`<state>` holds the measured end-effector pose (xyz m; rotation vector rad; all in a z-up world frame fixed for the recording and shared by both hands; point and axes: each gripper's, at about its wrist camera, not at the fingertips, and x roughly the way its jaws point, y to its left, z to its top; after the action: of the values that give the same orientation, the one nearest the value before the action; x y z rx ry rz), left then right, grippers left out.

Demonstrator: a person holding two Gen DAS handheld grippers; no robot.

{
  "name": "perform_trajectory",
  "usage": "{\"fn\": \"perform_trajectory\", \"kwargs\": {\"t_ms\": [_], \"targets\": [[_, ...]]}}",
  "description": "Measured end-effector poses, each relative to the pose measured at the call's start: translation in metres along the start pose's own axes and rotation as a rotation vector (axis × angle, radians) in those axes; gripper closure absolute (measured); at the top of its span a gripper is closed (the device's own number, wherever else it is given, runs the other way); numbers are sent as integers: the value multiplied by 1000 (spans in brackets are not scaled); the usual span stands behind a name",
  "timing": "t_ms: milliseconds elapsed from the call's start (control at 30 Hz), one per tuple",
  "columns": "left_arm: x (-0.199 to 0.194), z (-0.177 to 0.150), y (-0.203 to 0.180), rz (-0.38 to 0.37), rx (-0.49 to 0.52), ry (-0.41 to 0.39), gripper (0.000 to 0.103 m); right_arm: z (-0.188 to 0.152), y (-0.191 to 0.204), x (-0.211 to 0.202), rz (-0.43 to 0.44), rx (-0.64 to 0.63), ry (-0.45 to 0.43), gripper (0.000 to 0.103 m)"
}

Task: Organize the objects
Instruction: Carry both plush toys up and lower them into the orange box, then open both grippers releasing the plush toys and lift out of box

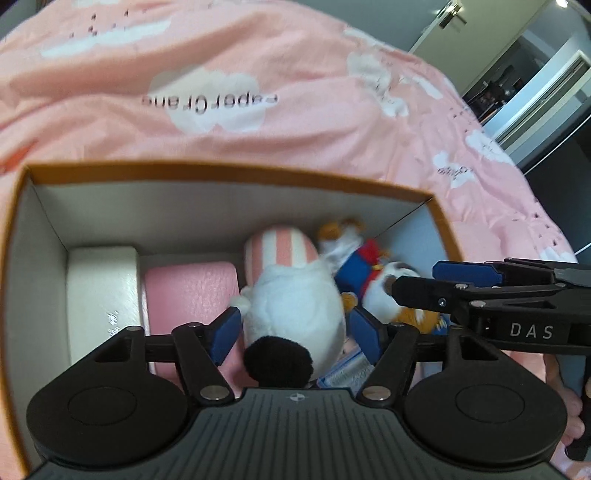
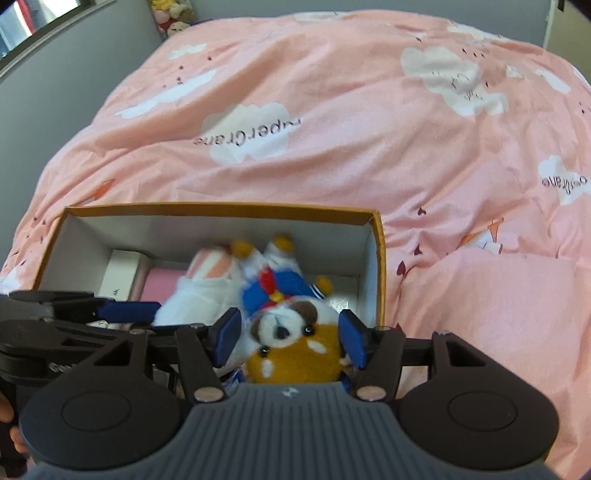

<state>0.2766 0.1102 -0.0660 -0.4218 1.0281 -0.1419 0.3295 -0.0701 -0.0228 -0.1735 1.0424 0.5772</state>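
Both grippers work over an orange-rimmed cardboard box (image 1: 229,170) resting on a bed. The left gripper (image 1: 293,330) has its blue fingers (image 1: 224,336) spread on either side of a white plush toy with a pink-striped cap (image 1: 295,291), which lies in the middle of the box; whether the pads touch the plush cannot be told, and the jaws look parted rather than clamped. The right gripper (image 2: 288,338) likewise has its fingers (image 2: 352,338) spread around the head of a brown-and-white plush dog in a blue sailor suit (image 2: 291,332), lower centre of the right wrist view; contact is again uncertain.

In the left part of the box stand a white case (image 1: 101,295) and, just beside it, a pink case (image 1: 190,291). A blue-printed packet (image 1: 347,373) shows beneath the toys, lower centre of the left wrist view.

Judged step: settling the two plush toys into the box. To do it well, each toy probably wants pressing down side by side into the right part of the box, clear of the two cases, so that nothing rises above the rim; the soft bodies will likely spring back, so a slow, level withdrawal seems wise, with the two grippers kept from fouling each other.

The surface is a pink duvet printed with white clouds (image 2: 332,147), rumpled and yielding, so the box may tilt under pressure. Grey walls enclose the room; more plush toys (image 2: 173,16) sit at the upper left of the right wrist view, and a doorway (image 1: 535,81) opens at the upper right of the left wrist view.
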Motion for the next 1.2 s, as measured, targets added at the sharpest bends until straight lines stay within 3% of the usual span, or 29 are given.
{"fn": "perform_trajectory", "kwargs": {"t_ms": [167,233,300,400,667,867,1033,1200], "targets": [[-18,-3,0,-42,-4,-13,39,-4,2,-18,11,-67,-32,41],[-18,-6,0,-36,-3,-13,45,-9,3,-21,24,-101,-24,50],[-14,-8,0,-23,1,-14,60,-15,6,-20,8,-155,-14,55],[-6,-10,3,-22,-9,-4,69,-22,8,-12,-18,-214,-2,72],[6,-8,-2,11,-6,-18,69,-23,11,4,-19,-185,14,75],[9,-9,-13,62,50,-25,68,-26,7,19,-34,-137,31,75],[-4,-12,-18,68,76,-55,66,-29,3,3,-16,-122,-12,70],[-44,-23,-38,63,154,-151,61,-37,4,-26,16,-96,-77,70]]}}
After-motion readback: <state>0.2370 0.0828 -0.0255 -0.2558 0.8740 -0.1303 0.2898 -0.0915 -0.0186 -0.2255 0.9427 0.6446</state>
